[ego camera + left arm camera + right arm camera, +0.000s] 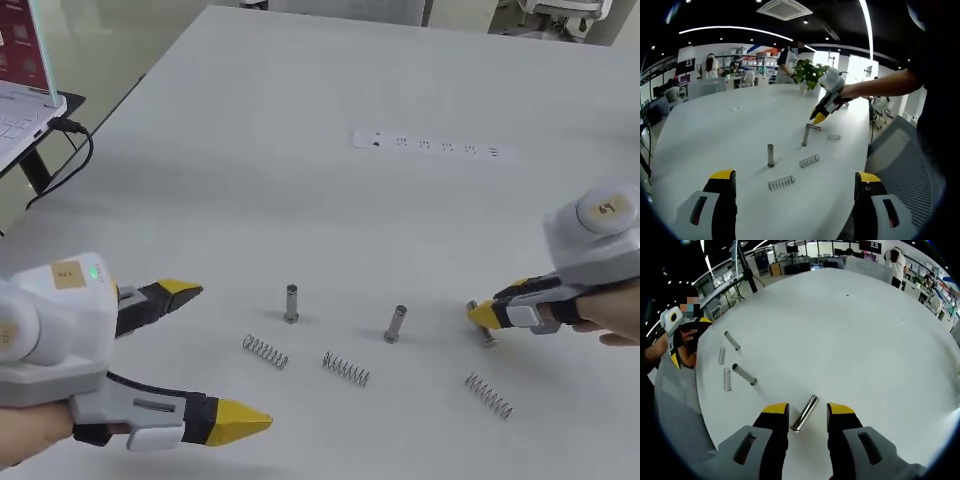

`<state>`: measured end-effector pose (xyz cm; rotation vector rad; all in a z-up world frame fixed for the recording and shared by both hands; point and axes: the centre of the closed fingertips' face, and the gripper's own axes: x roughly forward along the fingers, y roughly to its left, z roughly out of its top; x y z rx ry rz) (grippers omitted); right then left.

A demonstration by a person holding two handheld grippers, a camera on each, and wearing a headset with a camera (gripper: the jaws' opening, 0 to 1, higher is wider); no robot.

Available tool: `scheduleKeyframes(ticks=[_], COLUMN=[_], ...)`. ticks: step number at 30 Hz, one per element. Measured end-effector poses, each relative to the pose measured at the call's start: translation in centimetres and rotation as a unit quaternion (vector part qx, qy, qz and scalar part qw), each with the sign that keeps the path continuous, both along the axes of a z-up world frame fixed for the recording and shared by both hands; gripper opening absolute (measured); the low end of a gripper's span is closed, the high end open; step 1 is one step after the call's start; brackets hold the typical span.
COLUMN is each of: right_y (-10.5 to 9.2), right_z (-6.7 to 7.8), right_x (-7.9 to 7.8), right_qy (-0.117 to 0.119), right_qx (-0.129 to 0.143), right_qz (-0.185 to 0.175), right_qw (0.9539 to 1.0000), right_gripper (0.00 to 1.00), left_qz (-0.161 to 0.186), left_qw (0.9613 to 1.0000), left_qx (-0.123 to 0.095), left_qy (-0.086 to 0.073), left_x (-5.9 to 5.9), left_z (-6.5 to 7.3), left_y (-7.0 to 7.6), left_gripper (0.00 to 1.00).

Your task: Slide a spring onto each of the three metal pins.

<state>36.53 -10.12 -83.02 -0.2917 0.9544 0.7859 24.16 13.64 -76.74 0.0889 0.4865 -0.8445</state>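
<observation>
Looking at three pins and three springs, none joined yet

Far left, I see an open white laptop (pixel 20 75) beside the big white table (pixel 250 170), with a black cable (pixel 80 140) hanging from it. My left gripper (pixel 215 355), white and black with yellow tips, hangs low over the table's near left side. Its two fingers are spread wide and nothing is between them.

Next comes the first short silver metal pin (pixel 291 303), standing up straight on the table. Just in front of it lies the first small coiled wire spring (pixel 265 351), flat on its side. The second wire spring (pixel 345 368) lies near that one, a bit more to the right. The second silver pin (pixel 396 323) stands just behind it and looks a little tilted from my head camera. Far back on the table lies a long white power strip (pixel 432 146).

On the right, the third silver pin (pixel 802 417) sits between the yellow tips of my right gripper (pixel 808 409). Those fingers are a little way apart. I can see a gap on each side of the pin, so they are around it but not squeezing it. The third wire spring (pixel 488 394) lies flat in front of that pin, near it but not touching. No spring is on any pin.
</observation>
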Motion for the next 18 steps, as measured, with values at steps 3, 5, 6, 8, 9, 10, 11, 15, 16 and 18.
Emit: scheduleKeyframes(ticks=[3,5,6,8,9,10,11,15,16,18], right_y=[0.2,0.2,0.3,0.5,0.5,0.6,0.6,0.6,0.6,0.4], right_z=[-0.4,-0.6,-0.7,-1.0,-1.1,-1.1,-1.2,-1.6,-1.7,-2.0], right_x=[0.1,0.1,0.0,0.1,0.1,0.2,0.3,0.4,0.4,0.5], right_qy=[0.010,0.014,0.017,0.021,0.021,0.022,0.021,0.035,0.036,0.038], right_qx=[0.000,-0.002,-0.003,-0.006,-0.007,-0.008,-0.008,-0.017,-0.020,-0.026], right_qz=[-0.005,-0.006,-0.005,-0.009,-0.009,-0.010,-0.013,-0.026,-0.028,-0.034], right_qw=[0.9999,0.9999,0.9998,0.9997,0.9997,0.9997,0.9997,0.9989,0.9988,0.9984], right_gripper=[0.27,0.26,0.26,0.25,0.23,0.21,0.20,0.18,0.17,0.16], left_qz=[-0.001,-0.002,-0.003,-0.003,-0.003,-0.003,-0.003,-0.001,0.000,0.001], left_qw=[1.0000,1.0000,1.0000,1.0000,1.0000,1.0000,1.0000,1.0000,1.0000,1.0000], left_qx=[0.001,0.004,0.003,0.002,0.002,0.002,0.003,0.003,0.002,0.002], left_qy=[0.000,0.000,0.001,0.000,0.001,0.001,0.000,0.000,0.000,0.000], left_x=[0.1,0.1,0.1,0.1,0.1,0.1,0.2,0.2,0.3,0.3], left_z=[0.0,-0.1,-0.1,-0.1,-0.1,-0.2,-0.2,-0.3,-0.2,-0.2], left_y=[0.0,0.0,-0.1,-0.1,-0.1,-0.1,-0.1,0.0,0.0,0.1], left_gripper=[0.96,0.96,0.96,0.96,0.96,0.96,0.96,0.97,0.97,0.97])
